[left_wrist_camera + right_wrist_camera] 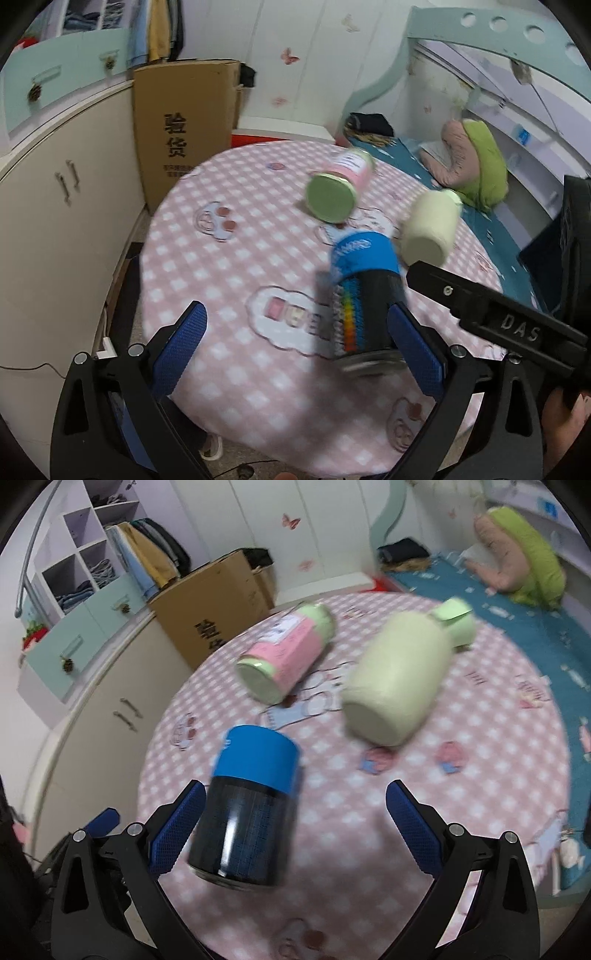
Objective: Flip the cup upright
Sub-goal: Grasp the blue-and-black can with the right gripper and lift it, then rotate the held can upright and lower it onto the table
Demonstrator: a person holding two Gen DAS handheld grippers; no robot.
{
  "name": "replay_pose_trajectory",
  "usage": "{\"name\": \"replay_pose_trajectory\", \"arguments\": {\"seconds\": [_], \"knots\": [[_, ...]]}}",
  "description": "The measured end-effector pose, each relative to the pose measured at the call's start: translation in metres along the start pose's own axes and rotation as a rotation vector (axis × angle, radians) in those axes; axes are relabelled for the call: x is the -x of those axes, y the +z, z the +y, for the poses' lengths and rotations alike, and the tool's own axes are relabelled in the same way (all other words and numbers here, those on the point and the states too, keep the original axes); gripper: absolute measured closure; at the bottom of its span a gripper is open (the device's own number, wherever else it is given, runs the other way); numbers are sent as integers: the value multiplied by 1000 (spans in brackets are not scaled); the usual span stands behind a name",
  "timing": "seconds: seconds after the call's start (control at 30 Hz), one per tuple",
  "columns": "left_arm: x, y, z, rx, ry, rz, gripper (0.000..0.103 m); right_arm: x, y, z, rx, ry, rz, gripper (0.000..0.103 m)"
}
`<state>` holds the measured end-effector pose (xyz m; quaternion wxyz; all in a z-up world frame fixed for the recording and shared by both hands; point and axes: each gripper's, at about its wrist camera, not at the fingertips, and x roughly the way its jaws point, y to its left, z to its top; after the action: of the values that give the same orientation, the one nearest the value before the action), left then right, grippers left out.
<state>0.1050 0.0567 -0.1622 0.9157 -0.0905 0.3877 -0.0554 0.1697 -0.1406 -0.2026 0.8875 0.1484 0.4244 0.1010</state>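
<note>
Three cups lie on their sides on a round table with a pink checked cloth (221, 266) (480, 775). The black cup with a blue band (365, 299) (247, 805) lies nearest. My left gripper (295, 347) is open, its right pad beside the black cup. My right gripper (295, 823) is open, its left pad next to that cup; it also shows in the left wrist view (480, 306). A pink cup with green ends (340, 181) (284, 653) and a pale yellow-green cup (430, 225) (399, 679) lie farther back.
A cardboard box (184, 125) (218, 602) stands left of the table by white cabinets (55, 184). A bed with a blue sheet (487, 218) (517, 602) and a green-pink pillow (476, 162) lies on the right.
</note>
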Motion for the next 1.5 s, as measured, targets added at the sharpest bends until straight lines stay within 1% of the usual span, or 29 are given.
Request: {"name": "replay_pose_trajectory", "arguments": {"seconds": [0.07,0.17,0.23,0.4,0.57,0.6,0.63,0.67,0.73,0.9,1.0,1.2,1.33,1.5], "knots": [[-1,1,10,19,22,-2,8,-9,2,8,6,4,16,5],[-6,3,25,39,45,8,8,-26,4,13,-17,38,61,5],[-11,4,34,41,77,9,8,-37,5,15,-24,37,81,5],[-21,7,44,39,87,26,8,-52,6,15,-48,48,106,5],[-31,7,48,35,86,44,8,-60,7,16,-46,94,120,7],[-32,7,48,36,79,49,8,-61,7,17,-40,92,124,11],[-33,7,48,34,80,51,8,-61,7,16,-38,84,126,25],[-33,7,48,33,82,50,8,-62,7,16,-39,88,129,35],[-32,7,47,32,75,50,8,-63,7,18,-30,84,131,35],[-30,10,43,28,62,42,8,-53,7,23,15,58,109,35],[-28,11,39,22,57,39,8,-39,8,25,44,34,67,35],[-23,12,32,13,38,30,8,-11,11,34,127,-22,-47,36],[-18,11,26,-1,31,20,8,1,11,34,152,-55,-89,36],[-13,12,20,-11,28,12,8,11,11,37,178,-92,-121,36]]}}
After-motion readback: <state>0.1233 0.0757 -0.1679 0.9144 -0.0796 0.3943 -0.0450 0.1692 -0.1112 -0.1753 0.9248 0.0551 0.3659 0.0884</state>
